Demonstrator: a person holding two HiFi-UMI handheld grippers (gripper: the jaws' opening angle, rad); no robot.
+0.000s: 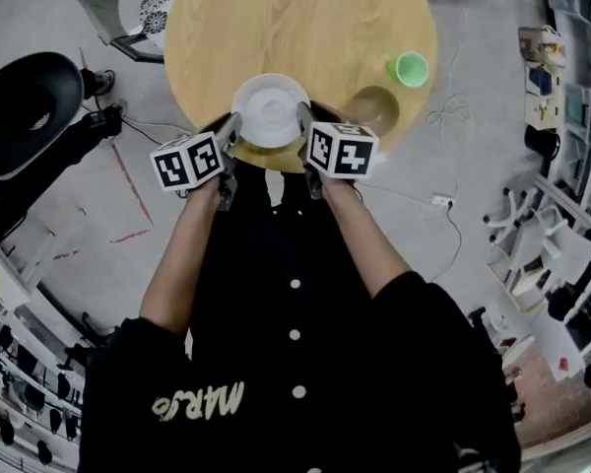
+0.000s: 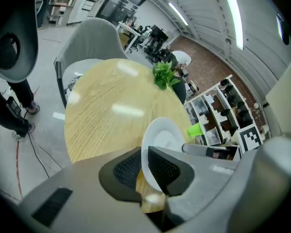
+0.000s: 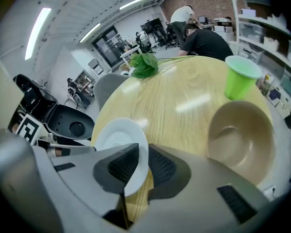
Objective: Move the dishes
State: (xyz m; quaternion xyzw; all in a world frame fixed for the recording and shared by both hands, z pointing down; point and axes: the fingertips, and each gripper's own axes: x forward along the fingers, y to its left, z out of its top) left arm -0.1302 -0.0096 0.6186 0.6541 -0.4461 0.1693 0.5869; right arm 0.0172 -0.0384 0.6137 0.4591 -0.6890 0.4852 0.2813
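Left gripper (image 2: pixel 144 165) and right gripper (image 3: pixel 146 165) clenched opposite rims of the white plate (image 1: pixel 270 109), centre frame, squarely between them; I had neither nearer; tan bowl (image 1: pixel 372 108) just right.

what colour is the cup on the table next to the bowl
Bright green. The cup shows best in the right gripper view, standing beside the tan bowl.
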